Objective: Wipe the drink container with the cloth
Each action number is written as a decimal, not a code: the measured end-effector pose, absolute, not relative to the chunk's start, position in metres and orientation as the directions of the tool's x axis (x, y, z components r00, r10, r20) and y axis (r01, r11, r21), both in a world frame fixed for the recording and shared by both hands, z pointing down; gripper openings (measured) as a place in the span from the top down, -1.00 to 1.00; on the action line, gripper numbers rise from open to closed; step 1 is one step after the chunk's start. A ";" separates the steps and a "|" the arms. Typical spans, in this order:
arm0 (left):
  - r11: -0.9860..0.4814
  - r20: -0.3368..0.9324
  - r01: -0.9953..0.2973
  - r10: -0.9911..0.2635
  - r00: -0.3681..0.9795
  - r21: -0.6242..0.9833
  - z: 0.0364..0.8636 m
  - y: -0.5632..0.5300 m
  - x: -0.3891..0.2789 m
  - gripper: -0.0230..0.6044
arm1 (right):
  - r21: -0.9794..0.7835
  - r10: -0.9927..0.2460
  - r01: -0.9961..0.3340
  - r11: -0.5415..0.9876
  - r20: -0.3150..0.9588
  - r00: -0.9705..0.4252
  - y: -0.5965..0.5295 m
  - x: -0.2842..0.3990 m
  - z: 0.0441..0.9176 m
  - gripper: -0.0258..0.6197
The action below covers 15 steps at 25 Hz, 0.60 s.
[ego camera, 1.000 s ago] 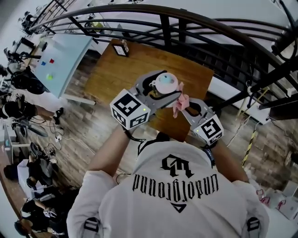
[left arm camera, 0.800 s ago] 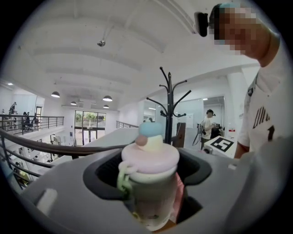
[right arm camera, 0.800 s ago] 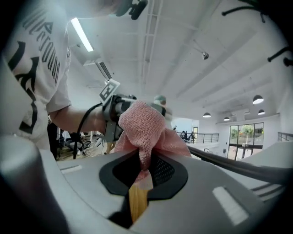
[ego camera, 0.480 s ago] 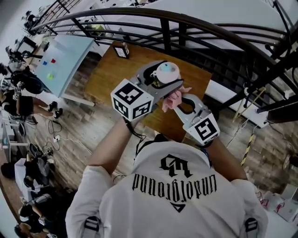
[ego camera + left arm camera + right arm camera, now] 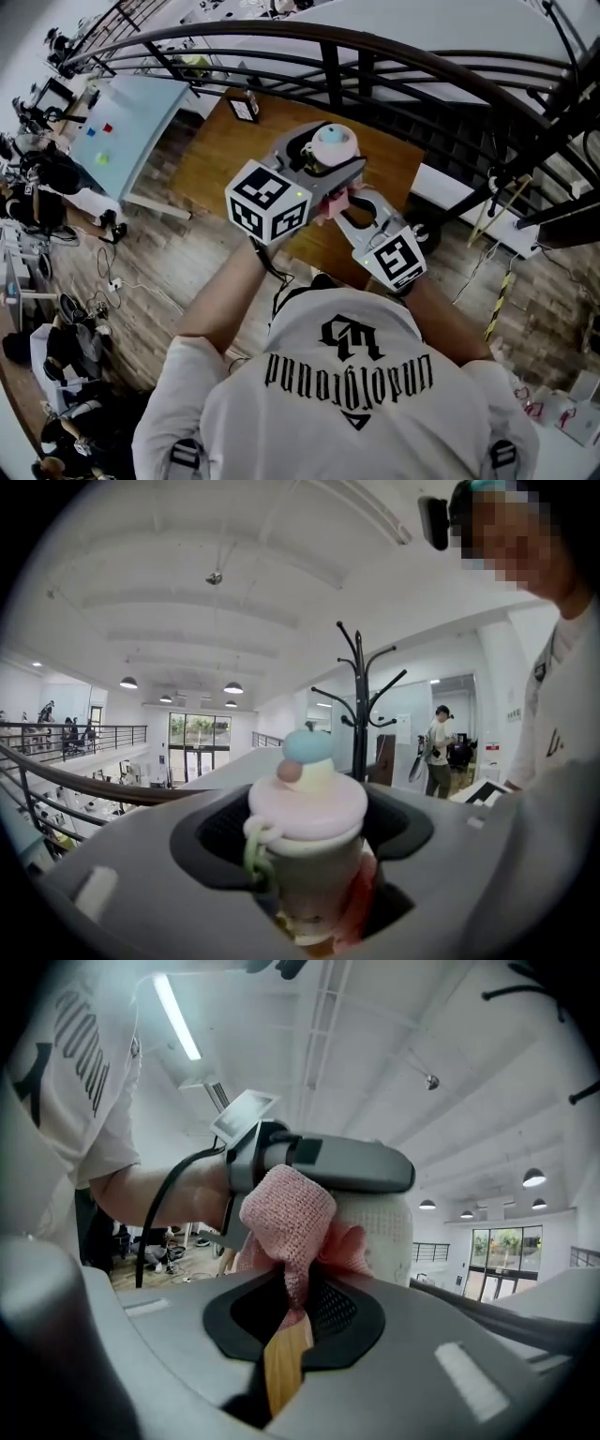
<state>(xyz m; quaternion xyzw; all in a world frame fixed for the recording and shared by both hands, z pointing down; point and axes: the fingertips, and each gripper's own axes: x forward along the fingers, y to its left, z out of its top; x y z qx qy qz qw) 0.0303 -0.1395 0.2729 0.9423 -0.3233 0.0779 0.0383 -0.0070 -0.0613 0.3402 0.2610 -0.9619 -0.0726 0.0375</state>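
Over a wooden table (image 5: 220,150), the drink container (image 5: 335,141) fills the whole gap between the left gripper's (image 5: 328,157) jaws. The right gripper (image 5: 344,199), clamped on a pink cloth (image 5: 331,204), presses against the container's side, so nothing could pass between the two tools. Open tabletop stretches to their left, broken only by a small framed object (image 5: 246,107) at the far corner. A dark curved railing (image 5: 394,52) closes off the table's far side, and the person's torso (image 5: 347,394) hems the grippers in from behind
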 end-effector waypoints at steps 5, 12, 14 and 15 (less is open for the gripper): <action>-0.788 0.169 -0.615 -0.603 0.780 0.028 0.274 -0.139 0.034 -0.31 | 0.174 -0.509 -0.502 0.847 -0.003 -0.861 -0.061 -0.017 0.327 0.82; -0.789 0.157 -0.613 -0.602 0.783 0.034 0.269 -0.139 0.029 -0.31 | 0.081 -0.541 -0.535 0.841 0.111 -0.833 -0.070 -0.006 0.393 0.82; -0.790 0.160 -0.612 -0.601 0.783 0.029 0.269 -0.140 0.027 -0.31 | 0.081 -0.550 -0.545 0.835 0.109 -0.828 -0.070 0.003 0.394 0.82; -0.790 0.163 -0.612 -0.601 0.783 0.029 0.269 -0.140 0.026 -0.31 | 0.084 -0.554 -0.547 0.833 0.103 -0.826 -0.070 0.007 0.390 0.82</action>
